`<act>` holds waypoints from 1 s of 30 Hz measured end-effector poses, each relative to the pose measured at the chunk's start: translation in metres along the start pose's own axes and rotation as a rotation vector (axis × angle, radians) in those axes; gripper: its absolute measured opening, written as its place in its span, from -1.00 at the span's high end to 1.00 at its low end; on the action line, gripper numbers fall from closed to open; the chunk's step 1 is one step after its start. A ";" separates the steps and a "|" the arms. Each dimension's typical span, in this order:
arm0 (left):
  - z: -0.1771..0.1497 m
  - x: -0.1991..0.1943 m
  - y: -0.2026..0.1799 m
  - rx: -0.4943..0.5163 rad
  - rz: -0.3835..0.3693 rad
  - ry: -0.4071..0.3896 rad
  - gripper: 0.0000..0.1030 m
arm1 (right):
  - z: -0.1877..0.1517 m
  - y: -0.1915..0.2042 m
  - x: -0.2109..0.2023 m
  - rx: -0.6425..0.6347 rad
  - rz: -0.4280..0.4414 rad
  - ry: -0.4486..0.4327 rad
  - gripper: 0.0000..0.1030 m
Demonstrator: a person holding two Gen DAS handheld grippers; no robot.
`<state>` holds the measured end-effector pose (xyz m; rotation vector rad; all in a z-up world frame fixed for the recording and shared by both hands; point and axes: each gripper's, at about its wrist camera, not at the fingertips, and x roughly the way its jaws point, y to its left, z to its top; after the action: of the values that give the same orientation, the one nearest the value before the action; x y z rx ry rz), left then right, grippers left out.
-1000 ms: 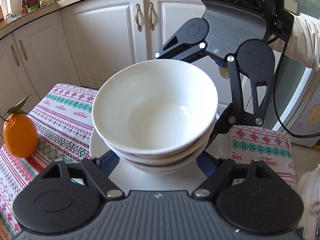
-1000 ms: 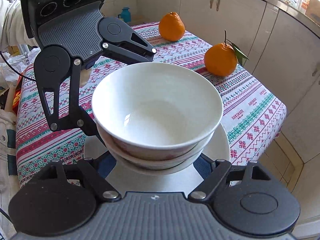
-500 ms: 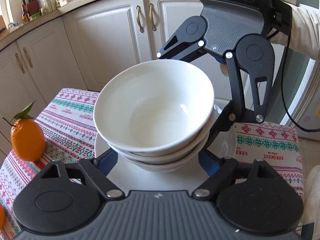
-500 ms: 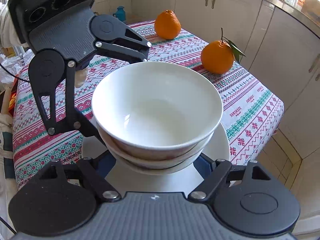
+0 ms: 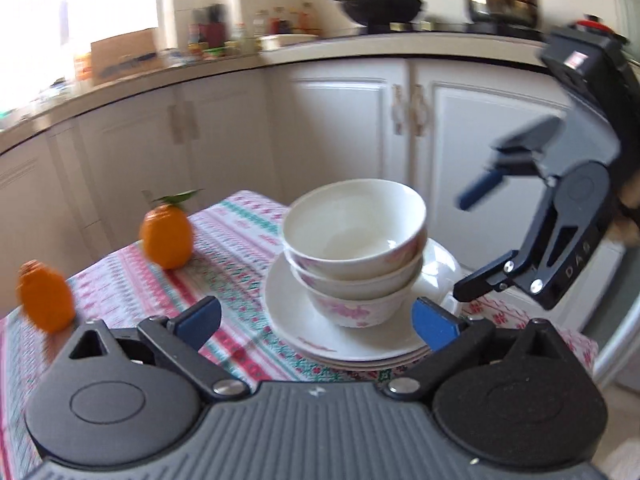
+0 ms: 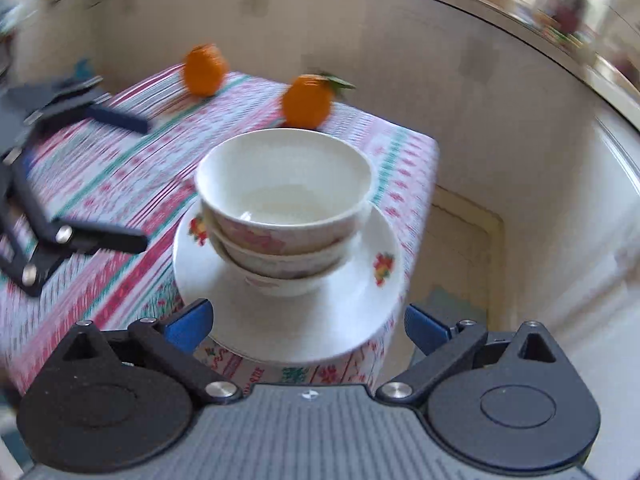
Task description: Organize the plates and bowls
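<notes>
3 bowls [image 5: 354,236] are stacked on plates [image 5: 304,320]; both grippers' [image 5: 316,318] [image 6: 308,322] jaws are opening wide, nothing gripped.

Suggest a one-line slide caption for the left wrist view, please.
Three nested bowls on stacked plates, both tools opening and clear of them.

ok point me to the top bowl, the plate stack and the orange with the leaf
top bowl [image 6: 280,184]: right wrist view, on its inner wall.
plate stack [image 5: 292,312]: left wrist view, on the bare left part of the top plate.
orange with the leaf [image 5: 166,236]: left wrist view, on the fruit's middle.
</notes>
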<state>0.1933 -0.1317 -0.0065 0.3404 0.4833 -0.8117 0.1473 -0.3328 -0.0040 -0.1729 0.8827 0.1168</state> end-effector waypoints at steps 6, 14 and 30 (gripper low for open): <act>0.008 -0.039 -0.009 -0.172 0.197 0.006 -0.97 | -0.014 0.016 -0.034 0.335 -0.177 -0.079 -1.00; 0.012 -0.080 -0.013 -0.273 0.358 0.026 -0.97 | -0.022 0.055 -0.076 0.377 -0.274 -0.190 -1.00; 0.008 -0.098 -0.024 -0.299 0.407 0.023 -0.97 | -0.024 0.081 -0.097 0.340 -0.296 -0.247 -1.00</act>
<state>0.1194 -0.0918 0.0495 0.1616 0.5270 -0.3337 0.0543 -0.2615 0.0485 0.0302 0.6110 -0.2827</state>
